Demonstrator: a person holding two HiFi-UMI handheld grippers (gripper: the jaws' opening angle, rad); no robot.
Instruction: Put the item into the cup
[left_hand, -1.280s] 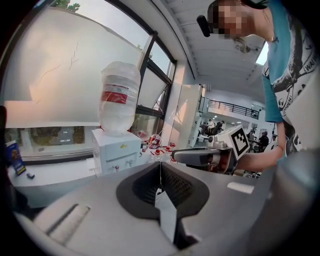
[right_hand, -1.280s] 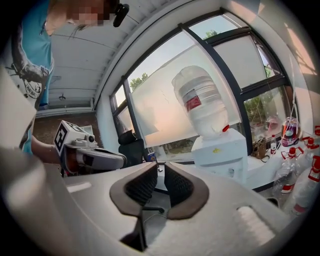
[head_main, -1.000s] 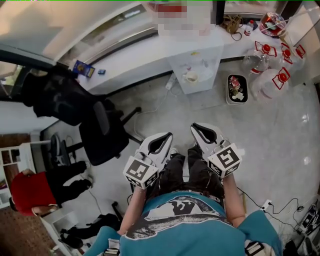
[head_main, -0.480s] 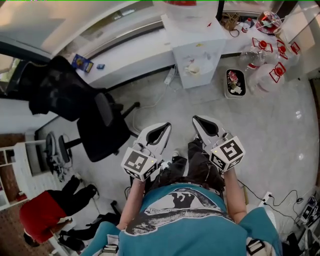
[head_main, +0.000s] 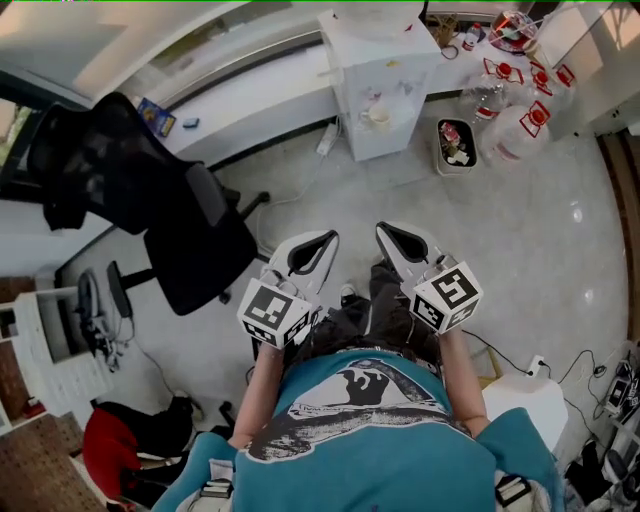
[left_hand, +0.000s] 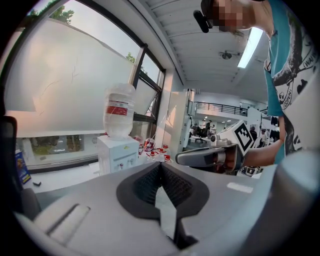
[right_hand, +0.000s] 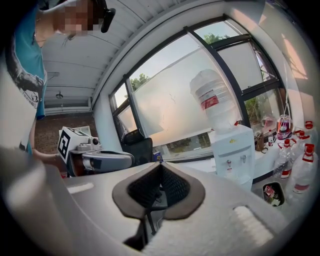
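Open pale floor (head_main: 540, 225) lies ahead of you, a black chair (head_main: 195, 250) left, the water dispenser (head_main: 385, 90) beyond. Your left hand-held gripper (head_main: 328, 238) and right hand-held gripper (head_main: 384, 230) are both clenched, empty; item and cup can't be made out

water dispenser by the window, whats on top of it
A big clear water bottle with a red label stands upturned on the white water dispenser. Its neck is covered by the dispenser's top, and how full it is cannot be told.
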